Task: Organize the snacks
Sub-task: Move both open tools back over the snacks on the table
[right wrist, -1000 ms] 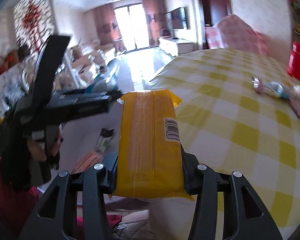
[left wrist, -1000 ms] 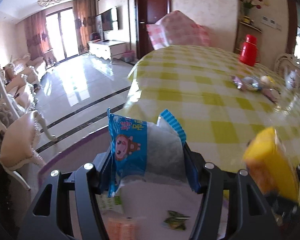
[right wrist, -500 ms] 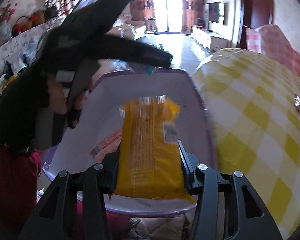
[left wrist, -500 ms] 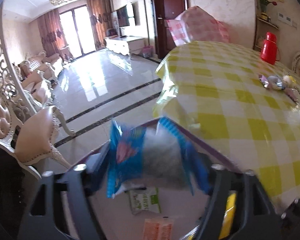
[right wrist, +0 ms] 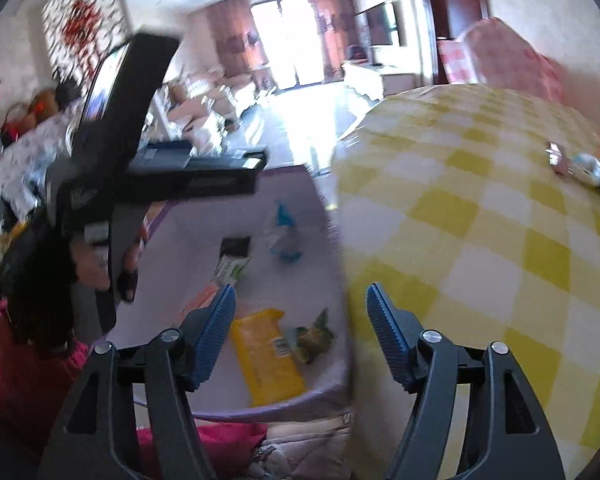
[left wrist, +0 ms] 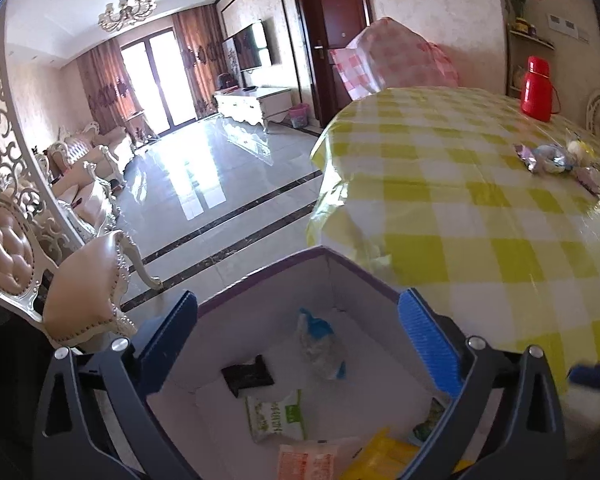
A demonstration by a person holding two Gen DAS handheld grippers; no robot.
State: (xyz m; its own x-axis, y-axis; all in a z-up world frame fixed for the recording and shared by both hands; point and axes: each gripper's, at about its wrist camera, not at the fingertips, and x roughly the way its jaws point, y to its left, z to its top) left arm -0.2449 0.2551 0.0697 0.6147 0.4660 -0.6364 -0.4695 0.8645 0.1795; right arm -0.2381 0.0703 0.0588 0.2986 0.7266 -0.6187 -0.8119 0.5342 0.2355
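Observation:
A white box with a purple rim [left wrist: 260,278] stands below the table edge. My left gripper [left wrist: 300,300] hangs over it, jaws opening wide, nothing between them. Under it a blue-and-clear snack bag [left wrist: 320,346] lies on the box floor. My right gripper [right wrist: 300,296] is also over the box, jaws opening and empty. Below it a yellow packet [right wrist: 266,356] lies flat beside a green sweet [right wrist: 314,338]. The right wrist view shows the left gripper [right wrist: 236,168] from the side, with the blue bag [right wrist: 284,236] beneath it.
A green-white packet [left wrist: 276,416], a black one [left wrist: 248,374] and an orange one [left wrist: 308,460] also lie in the box. The yellow-checked table [left wrist: 460,220] holds loose snacks [left wrist: 548,158] and a red flask [left wrist: 538,84]. A padded chair [left wrist: 80,300] stands left.
Both grippers have opened. The blue bag has dropped from the left one and the yellow packet from the right one, and both now lie in the box.

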